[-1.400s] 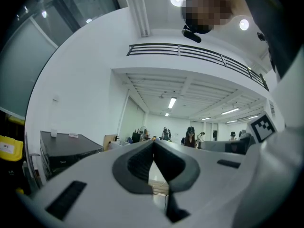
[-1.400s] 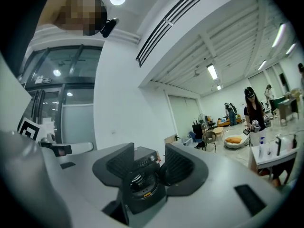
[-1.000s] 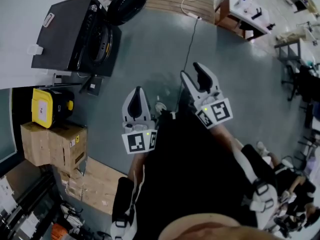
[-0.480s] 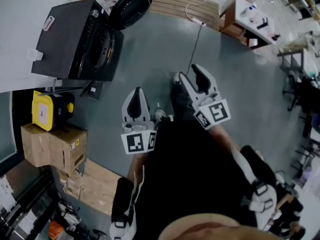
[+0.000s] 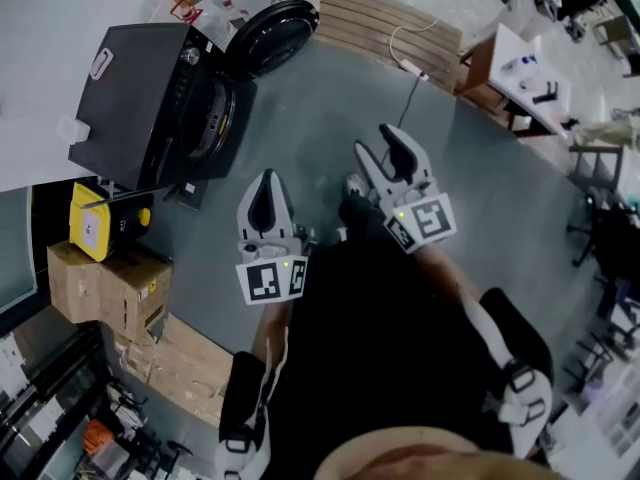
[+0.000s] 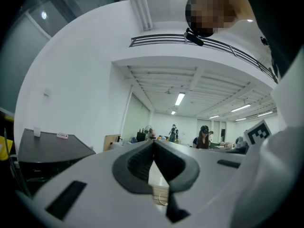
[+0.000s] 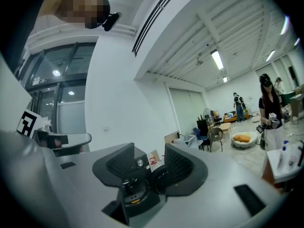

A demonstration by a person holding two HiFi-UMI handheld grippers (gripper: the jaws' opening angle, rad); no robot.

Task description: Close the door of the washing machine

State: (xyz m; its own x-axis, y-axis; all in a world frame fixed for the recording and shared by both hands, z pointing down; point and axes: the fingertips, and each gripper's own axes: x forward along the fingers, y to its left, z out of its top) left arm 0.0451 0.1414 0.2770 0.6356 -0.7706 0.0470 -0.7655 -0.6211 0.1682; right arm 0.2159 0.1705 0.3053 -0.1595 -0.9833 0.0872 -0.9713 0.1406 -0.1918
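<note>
A dark grey washing machine (image 5: 140,83) stands on the floor at the upper left of the head view, and its drum opening (image 5: 212,118) is exposed. Its round black door (image 5: 275,36) hangs swung wide open beside it. My left gripper (image 5: 266,198) is shut with nothing in it, well short of the machine. My right gripper (image 5: 385,154) is open and empty, also apart from the machine. In the right gripper view the machine (image 7: 132,186) and the door (image 7: 160,178) show far off between the open jaws. The left gripper view shows the machine's top (image 6: 47,148) at the left.
A yellow box (image 5: 95,223) and cardboard boxes (image 5: 100,283) stand left of me. A slatted wooden panel (image 5: 390,18) lies beyond the door, with a cable (image 5: 405,108) running from it across the grey floor. A white table (image 5: 530,68) stands at the far right.
In the head view the washing machine and floor have shifted slightly down and right. Both grippers keep their poses, left shut and right open.
</note>
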